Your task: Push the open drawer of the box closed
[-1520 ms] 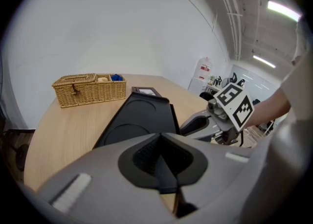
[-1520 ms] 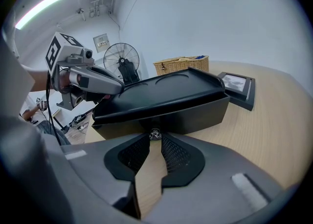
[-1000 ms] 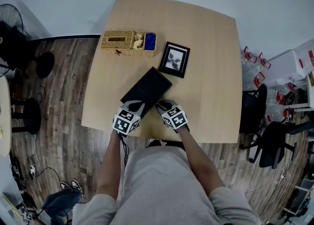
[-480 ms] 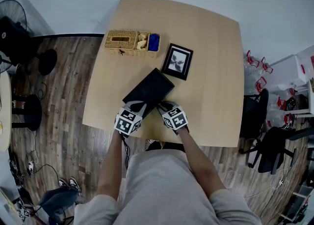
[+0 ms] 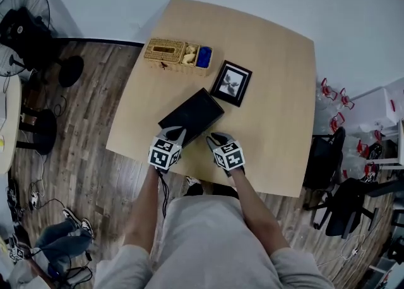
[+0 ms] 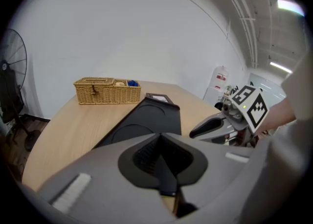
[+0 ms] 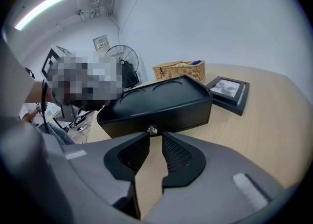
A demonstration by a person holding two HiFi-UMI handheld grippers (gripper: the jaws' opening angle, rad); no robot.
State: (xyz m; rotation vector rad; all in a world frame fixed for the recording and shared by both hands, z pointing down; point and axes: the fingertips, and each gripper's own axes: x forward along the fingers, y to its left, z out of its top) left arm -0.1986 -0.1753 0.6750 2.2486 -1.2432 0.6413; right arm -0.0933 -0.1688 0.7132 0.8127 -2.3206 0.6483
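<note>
While our left gripper point(image 5: 174, 134) has its jaws pressed together on nothing, our right gripper point(image 5: 218, 137) holds its jaws slightly apart and empty. The black box point(image 5: 191, 116) lies just ahead of both, with its drawer knob point(image 7: 152, 129) at the right jaws' tips.

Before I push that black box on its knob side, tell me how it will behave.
The black box looks rigid and low with a wide base, so it should not flex or tip. It sits free on the smooth table, so it will probably slide away. The small metal knob is rounded; a jaw may slip off it.
</note>
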